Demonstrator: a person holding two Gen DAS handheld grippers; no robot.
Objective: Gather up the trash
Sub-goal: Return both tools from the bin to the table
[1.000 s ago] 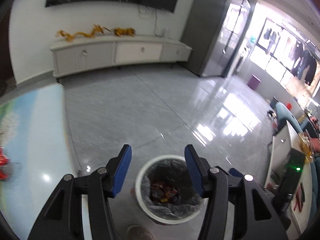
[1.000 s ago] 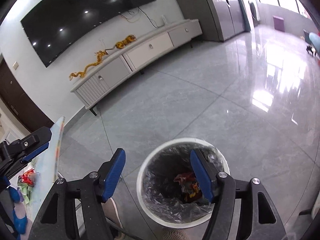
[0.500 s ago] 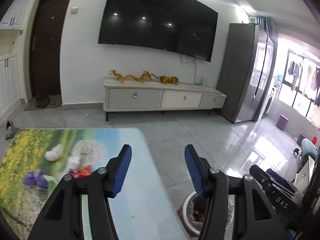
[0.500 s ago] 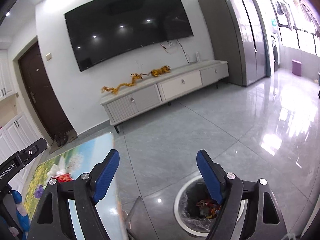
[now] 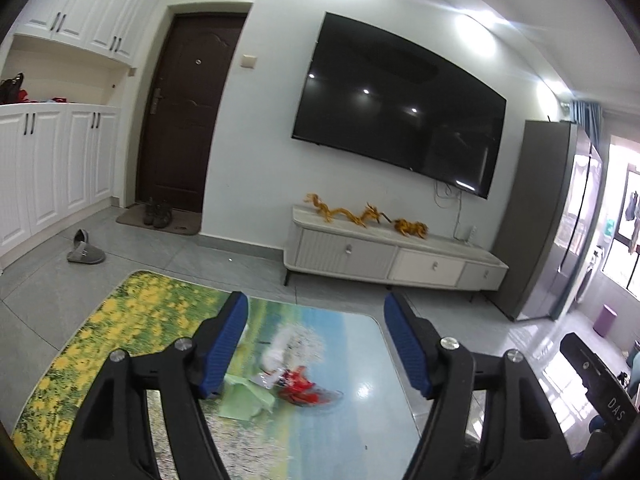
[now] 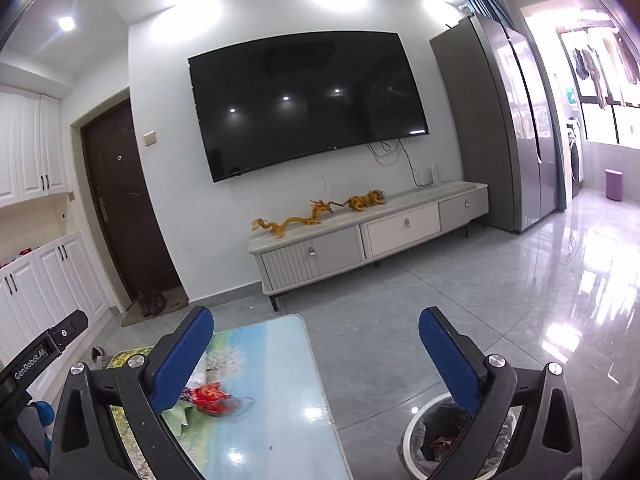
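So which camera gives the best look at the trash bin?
The right wrist view: the bin shows at lower right, its white rim and dark liner partly behind a finger of the right claw. The left wrist view does not show it.

Quick count: one bench (image 5: 360, 432) with maybe three scraps of trash on it, too blurry to be sure: one red wrapper (image 5: 304, 390), one green sheet (image 5: 244, 398), one white wad (image 5: 280, 346). One bin (image 6: 412, 440) lower right. Two hand-held grippers.
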